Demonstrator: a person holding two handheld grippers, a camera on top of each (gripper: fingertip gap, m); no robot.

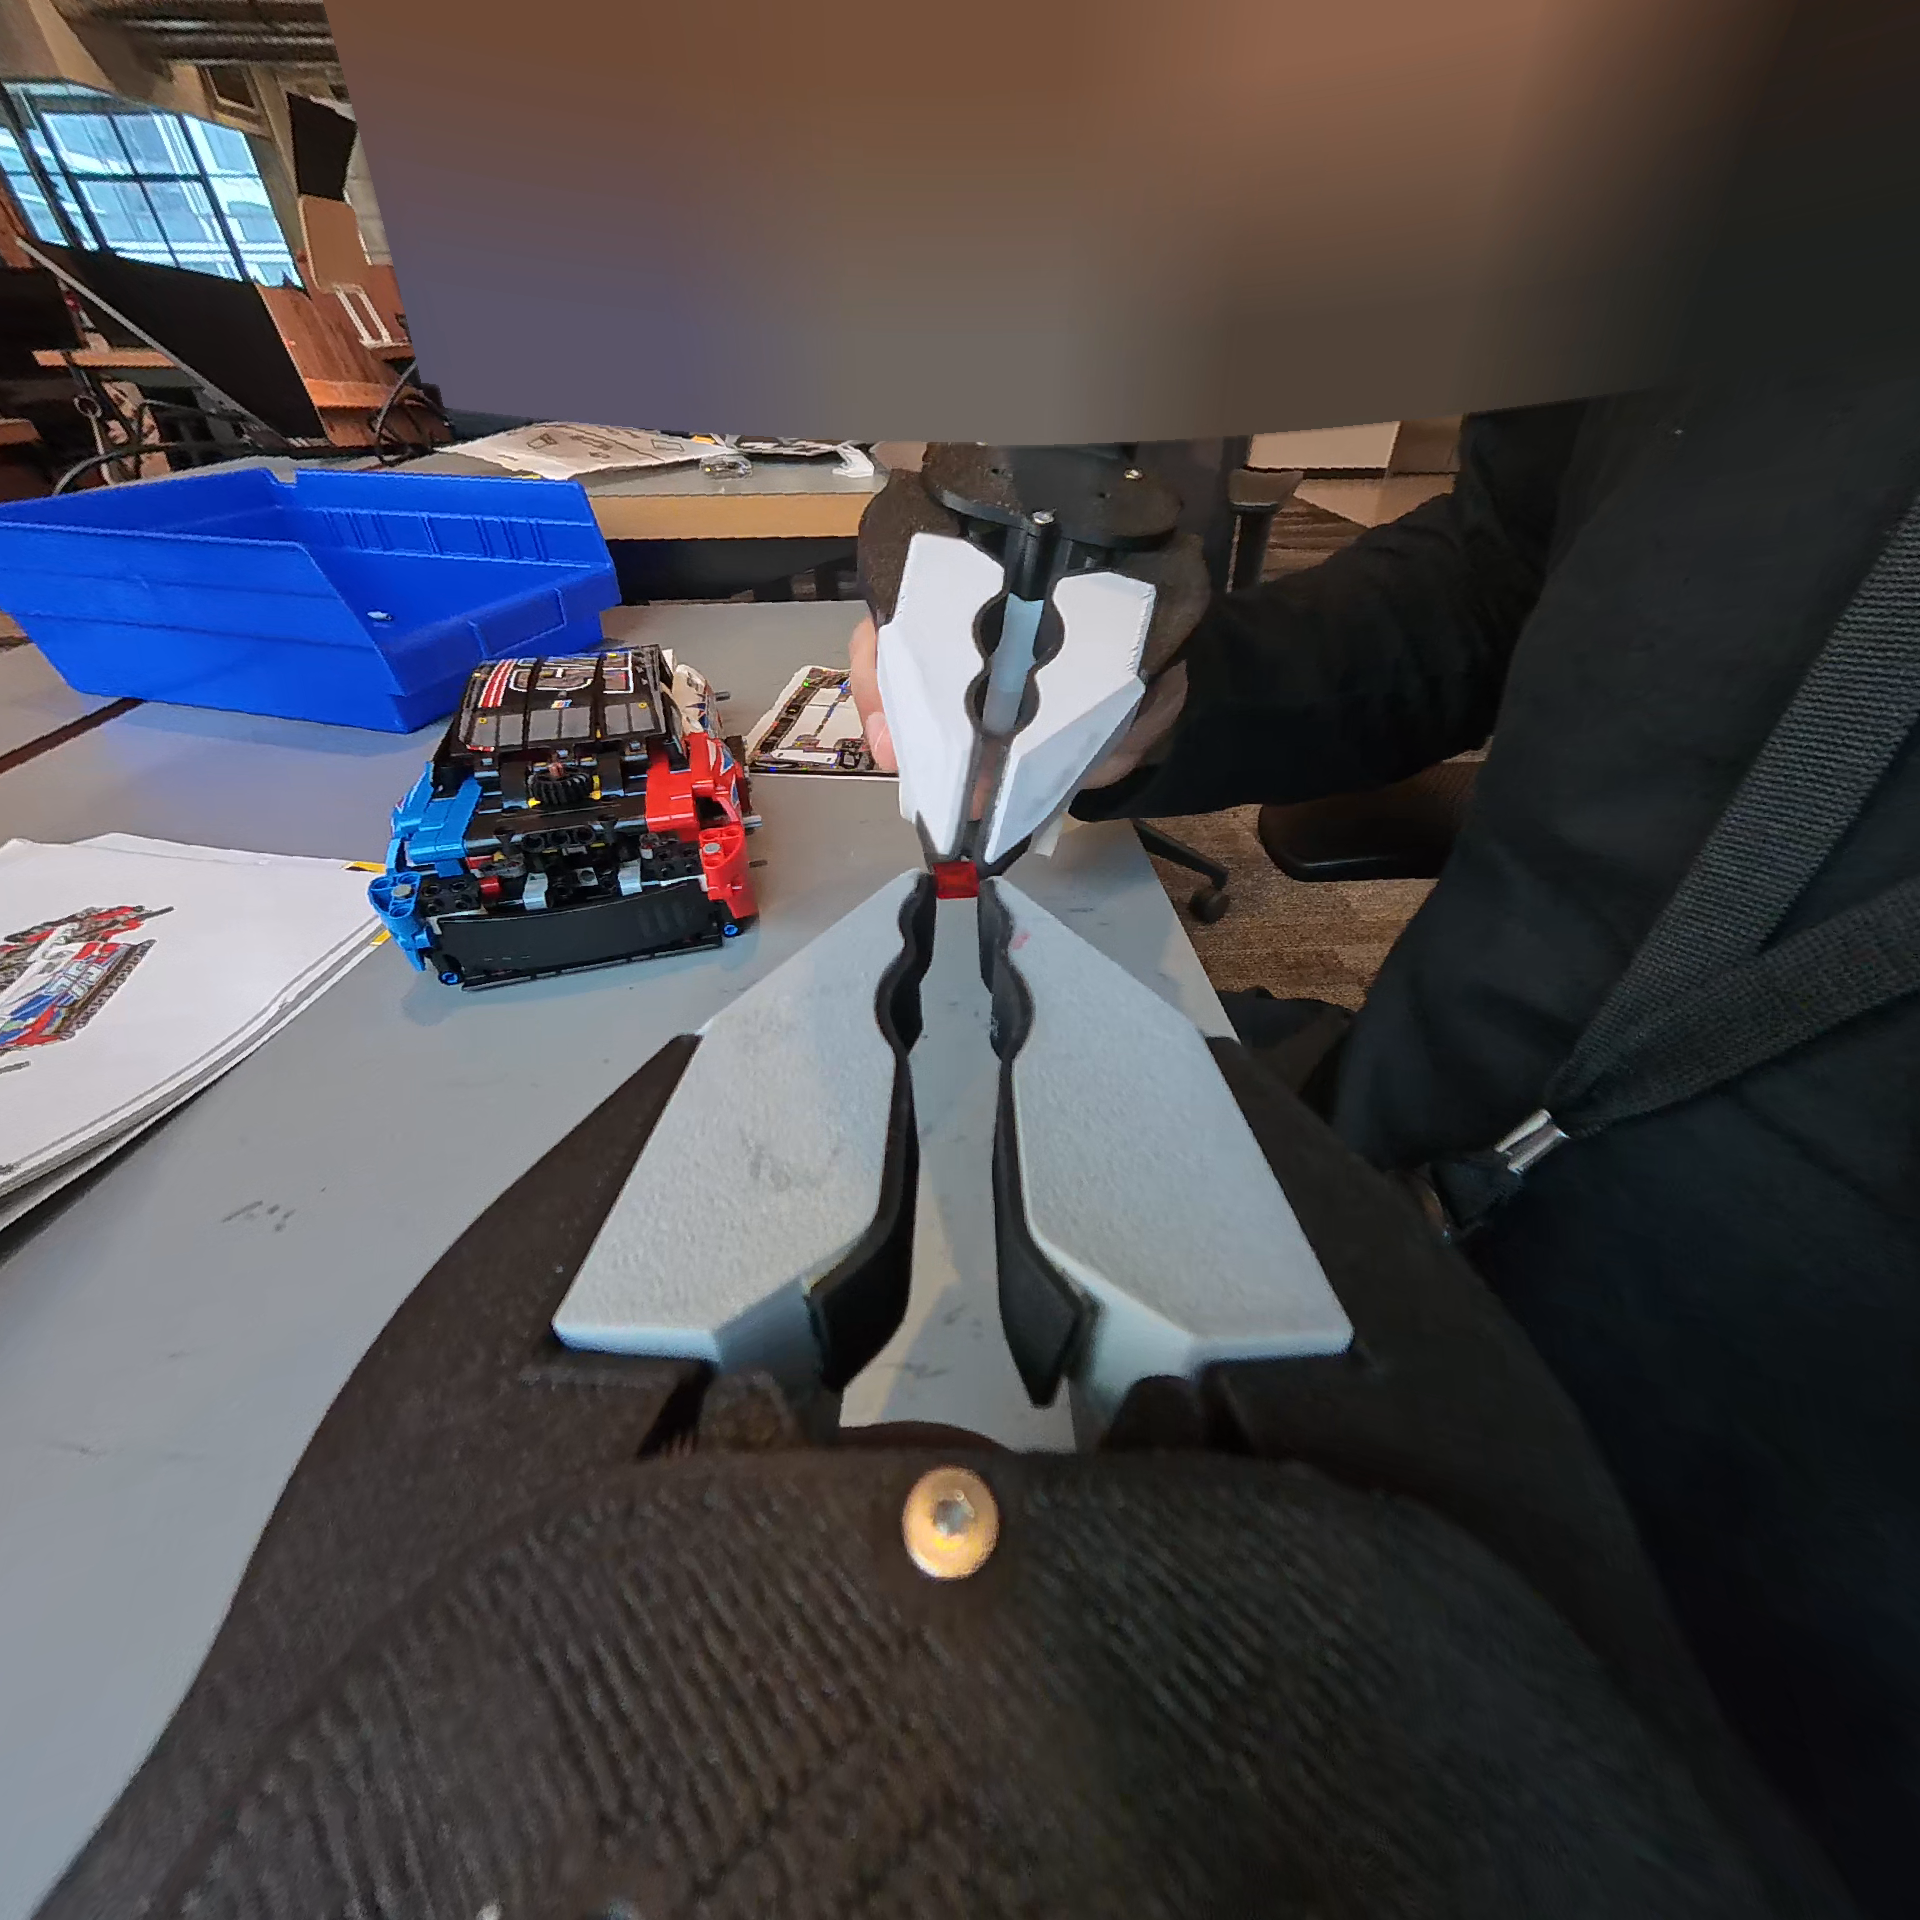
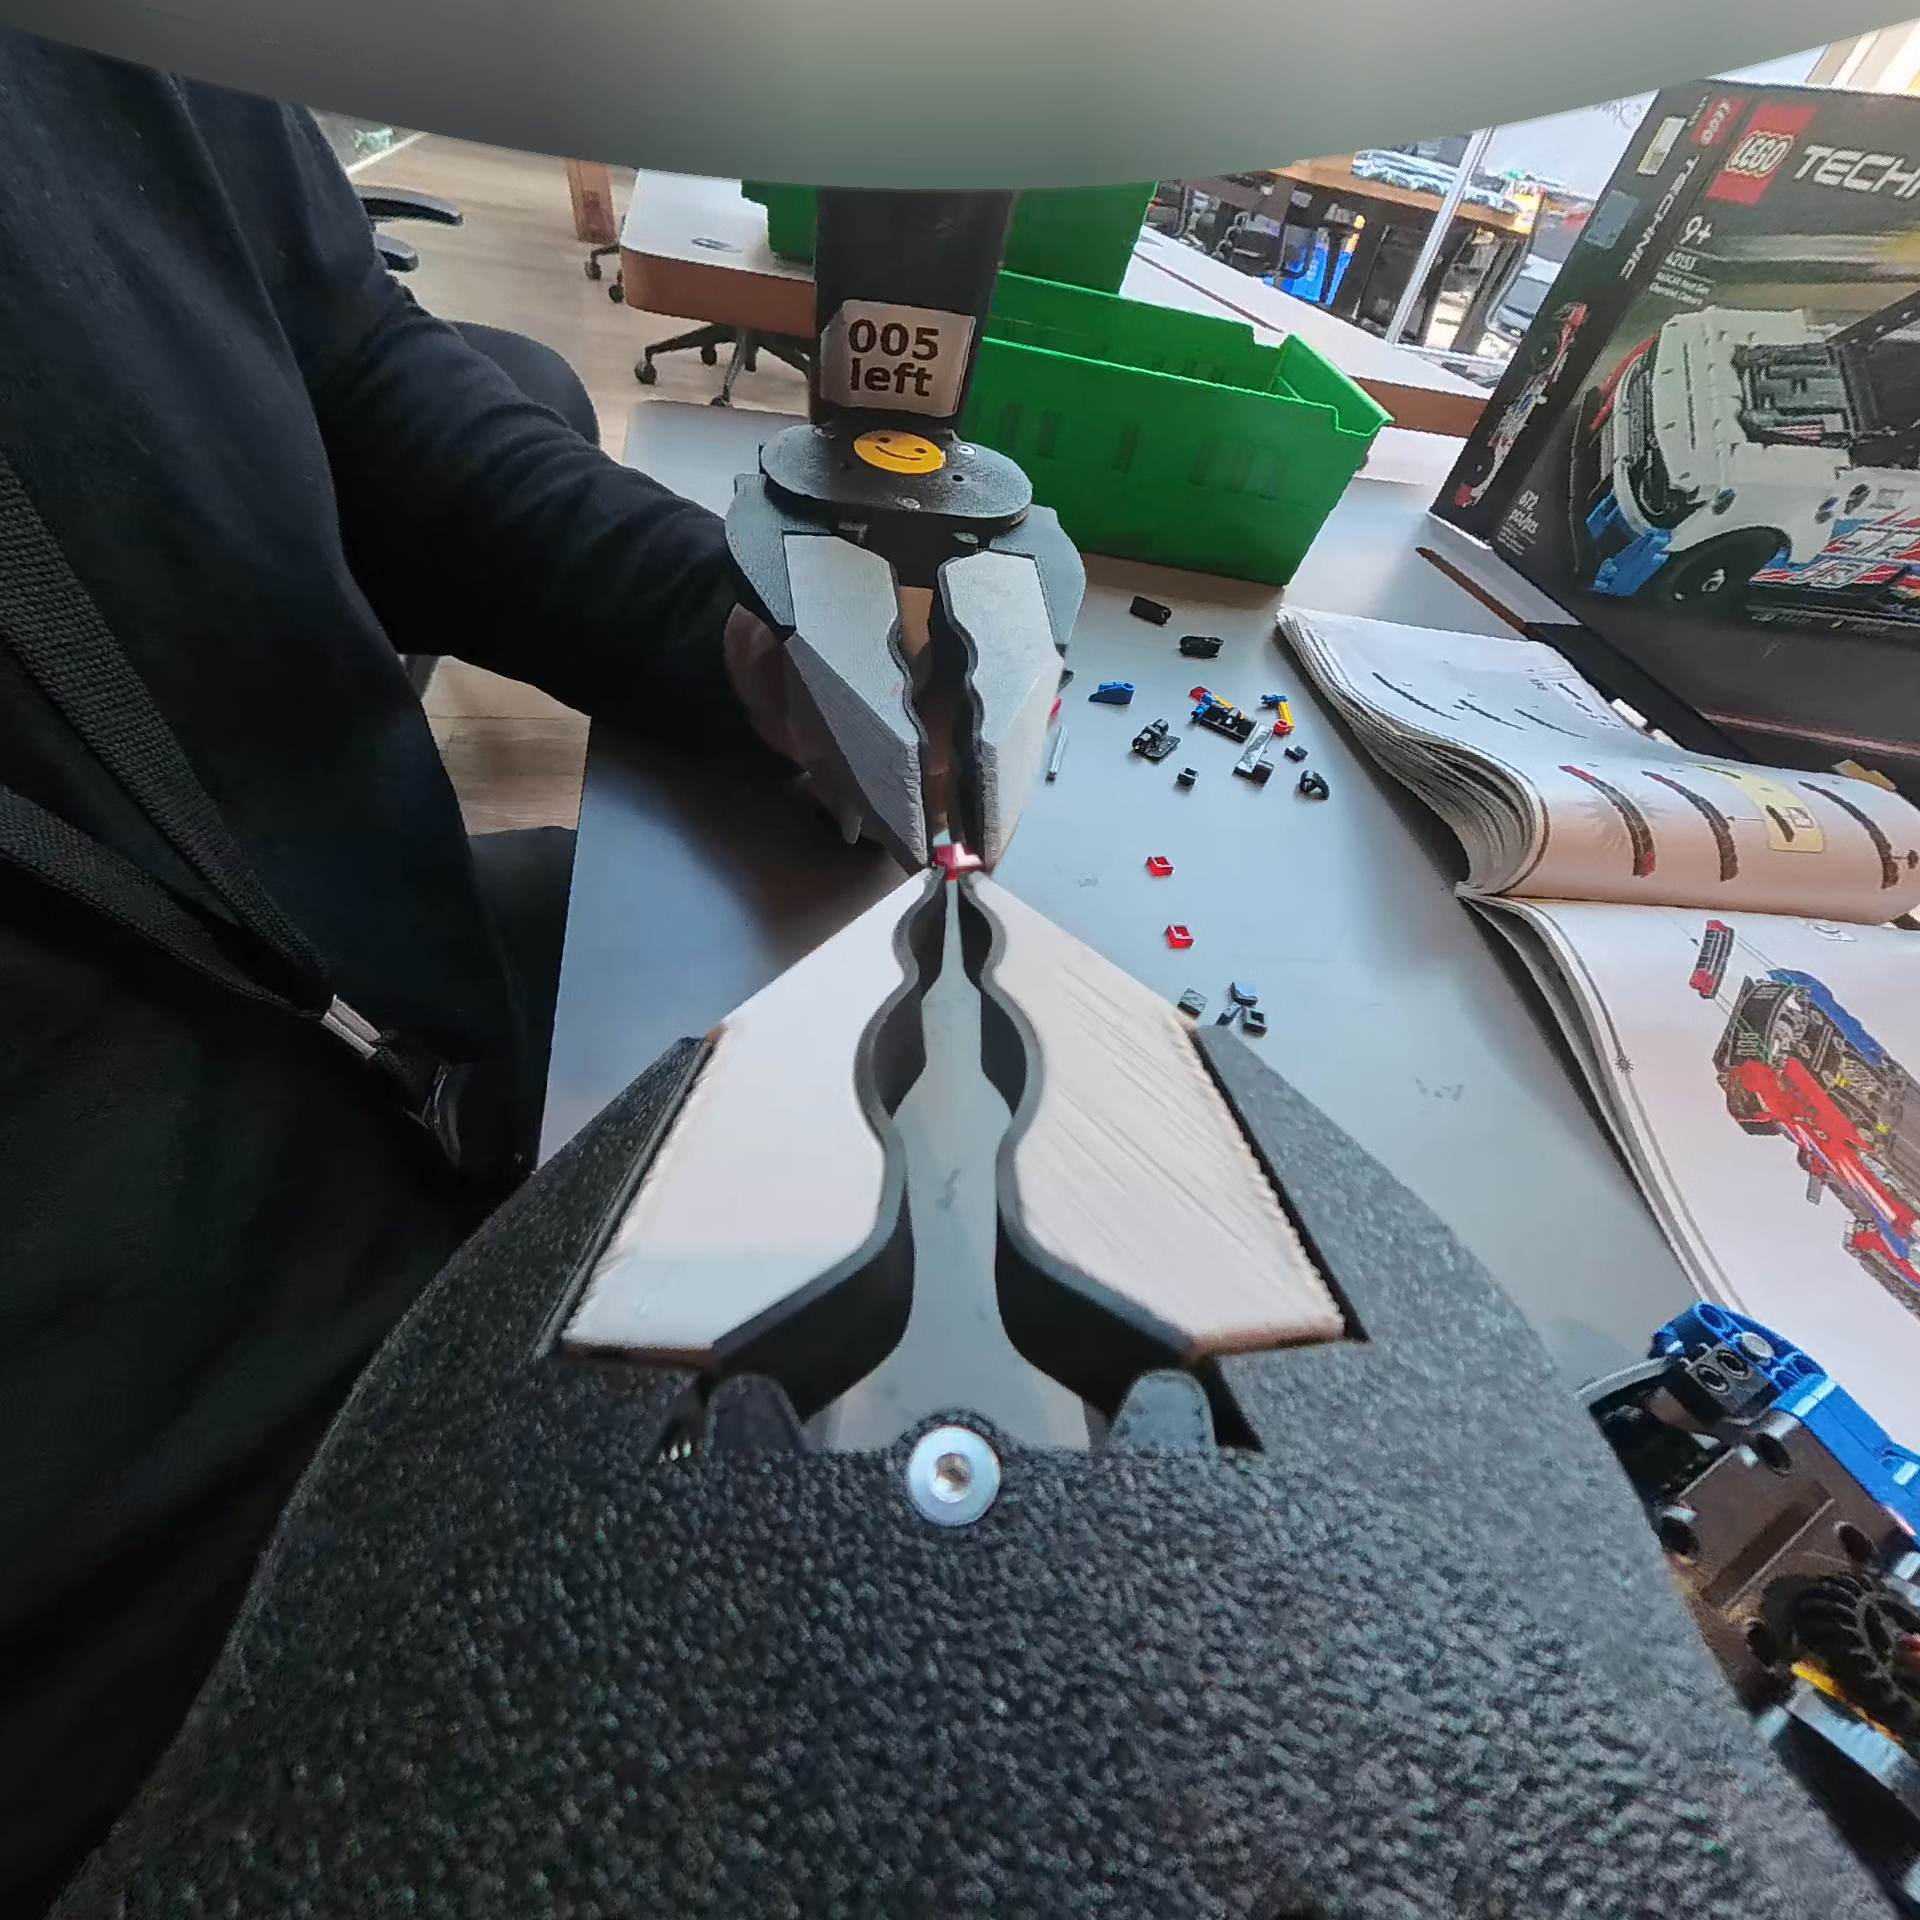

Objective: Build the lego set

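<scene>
My left gripper is shut on a small red piece, held in the air above the grey table. My right gripper faces it tip to tip. In the right wrist view my right gripper has its jaws nearly together, and the tips touch the red piece held by the left gripper. I cannot tell whether the right tips hold anything. The partly built red, blue and black car stands on the table to the left, and also shows in the right wrist view.
An open instruction booklet lies by the car. Loose small pieces and two red tiles lie on the table. A blue bin, a green bin, the set's box and a sticker sheet stand around. A person in black sits close. Both grippers' tips are close together, under 4 cm apart.
</scene>
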